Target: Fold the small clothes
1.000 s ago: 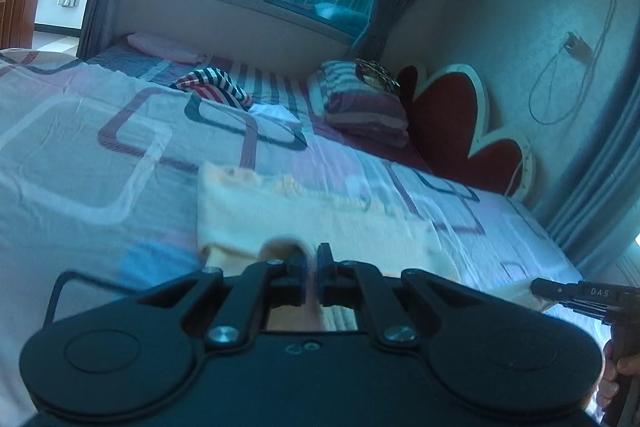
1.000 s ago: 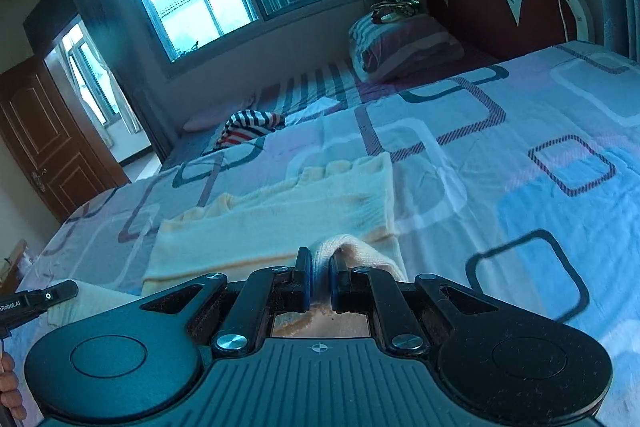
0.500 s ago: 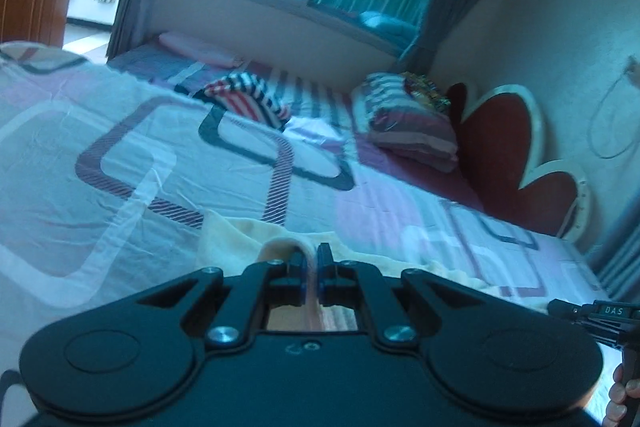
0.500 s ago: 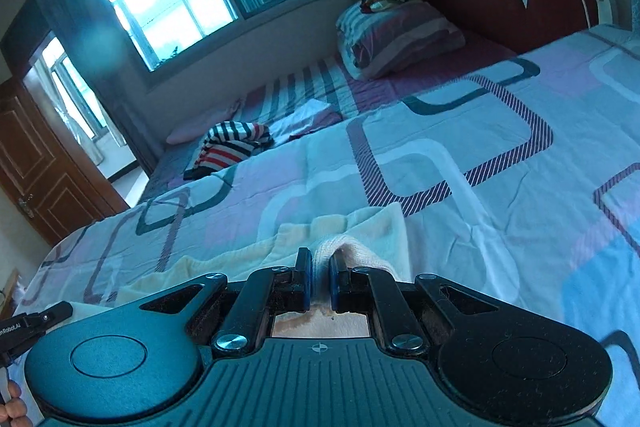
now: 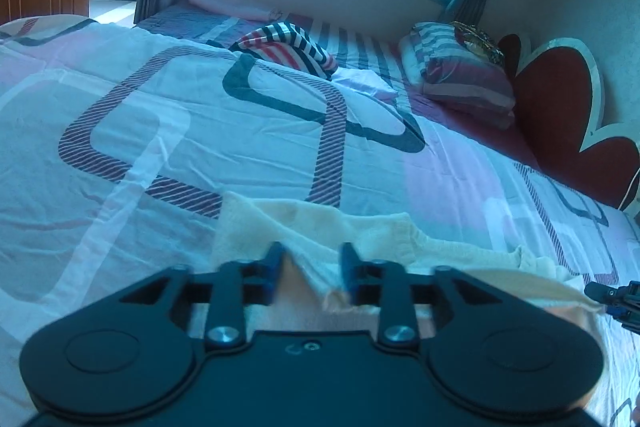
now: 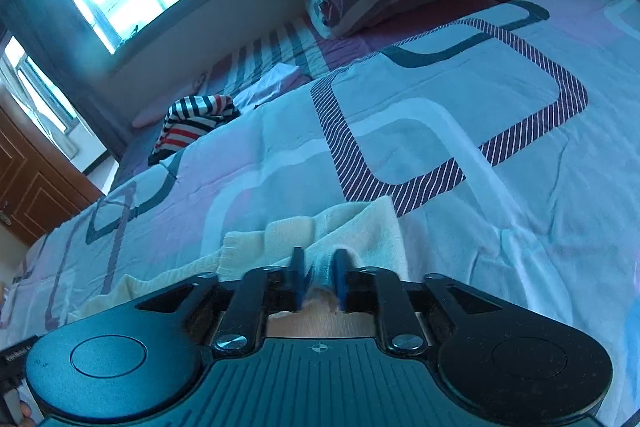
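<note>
One cream garment lies on the bed, directly ahead of and under both tongs. Its long axis runs sideways, from the left tongs across to the right tongs.

Left tongs: fingers spread apart, blurred. A fold of the garment lies between them, against the right finger; no clamp on it shows. Released.

Right tongs: fingers parted, with a bunched fold of the garment standing in the gap. Whether the pads still press it cannot be told.

Edges: the garment's far edge lies just ahead of both tongs. In the left view its left corner lies ahead-left of the tongs, and its right end reaches the tip of the right tongs.

Open room: patterned bedding extends well ahead of both tongs and to either side.

Count beyond the garment: one striped cloth, well ahead; one folded pillow, ahead-right in the left view; one headboard beyond the pillow.
</note>
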Demonstrator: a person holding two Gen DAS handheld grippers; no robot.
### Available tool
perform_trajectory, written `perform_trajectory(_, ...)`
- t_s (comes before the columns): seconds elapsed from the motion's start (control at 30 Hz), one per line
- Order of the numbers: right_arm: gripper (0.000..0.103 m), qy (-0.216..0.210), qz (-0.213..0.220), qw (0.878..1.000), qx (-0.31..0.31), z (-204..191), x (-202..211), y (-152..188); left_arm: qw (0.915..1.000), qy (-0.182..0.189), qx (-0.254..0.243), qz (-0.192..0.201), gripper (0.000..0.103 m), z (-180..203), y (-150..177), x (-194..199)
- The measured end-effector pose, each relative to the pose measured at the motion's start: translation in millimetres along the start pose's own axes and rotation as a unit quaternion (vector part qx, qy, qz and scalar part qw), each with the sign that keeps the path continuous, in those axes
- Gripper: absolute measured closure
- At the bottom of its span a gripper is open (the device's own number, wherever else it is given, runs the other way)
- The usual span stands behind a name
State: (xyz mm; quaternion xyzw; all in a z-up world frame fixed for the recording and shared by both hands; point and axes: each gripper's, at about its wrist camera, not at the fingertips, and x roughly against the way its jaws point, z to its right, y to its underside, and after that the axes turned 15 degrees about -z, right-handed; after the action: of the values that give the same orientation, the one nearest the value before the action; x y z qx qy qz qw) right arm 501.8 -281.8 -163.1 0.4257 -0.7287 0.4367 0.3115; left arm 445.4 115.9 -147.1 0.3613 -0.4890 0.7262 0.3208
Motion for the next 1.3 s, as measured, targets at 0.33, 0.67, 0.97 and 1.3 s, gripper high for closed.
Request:
perform_trajectory(0.33, 0.037, 0.025, 0.014, 0.997, 0.076, -5, 1, 5, 0.9985, 0.010, -0.054, -0.005, 0.033, -10, -2, 5)
perform_trajectory(0.67, 0.062, 0.033, -0.009, 0.995, 0.096, -3, -25, 2, 0.9969, 0.004, -0.070, -0.034, 0.068, -2, -5, -25)
perform_trajectory(0.97, 0.101, 0.037, 0.009, 0.990, 0.135, -14, -21, 5, 0.9976, 0.021, -0.064, 0.018, 0.101, 1, 2, -12)
perform_trajectory(1.3, 0.101, 0.074, 0.030, 0.988, 0.135, -17, -39, -1, 0.9990, -0.007, -0.031, 0.031, 0.101, -2, -3, -24)
